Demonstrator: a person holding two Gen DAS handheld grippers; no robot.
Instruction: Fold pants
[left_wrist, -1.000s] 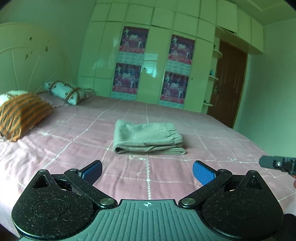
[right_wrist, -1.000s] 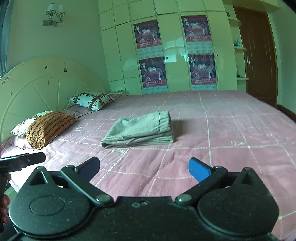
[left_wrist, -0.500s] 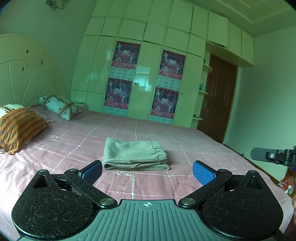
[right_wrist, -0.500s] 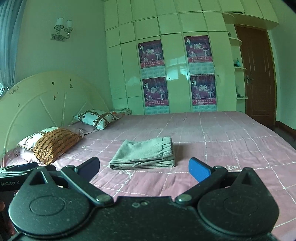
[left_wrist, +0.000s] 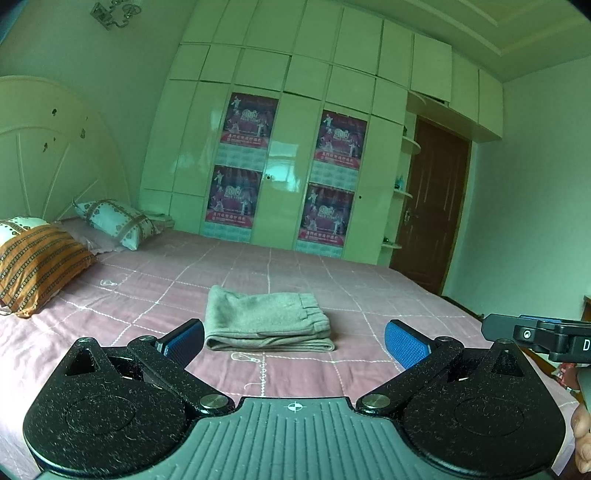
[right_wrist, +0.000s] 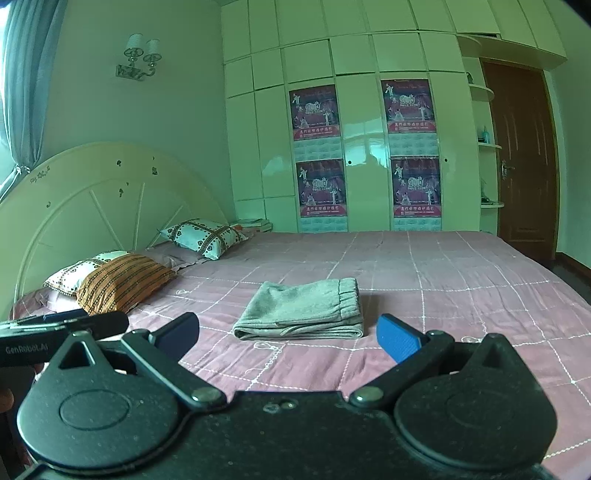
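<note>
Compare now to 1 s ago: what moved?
Both claws, left claw and right claw, pulled back and tilted up from the bed; the folded pants look smaller and farther. Nothing was grasped or released. Both stayed open and empty; the pants stayed folded in place.

Both fisheyes sat low at the near edge of the pink quilted checked bedspread (left_wrist: 388, 291), facing the glossy white wardrobe wall with four posters (right_wrist: 364, 155). Left wrist view aimed slightly rightward, right wrist view slightly leftward. Shared: folded grey fabric pants (left_wrist: 267, 323) mid-bed, near but apart, orange striped pillow (right_wrist: 123, 282), brown wooden door (left_wrist: 430, 206).
</note>
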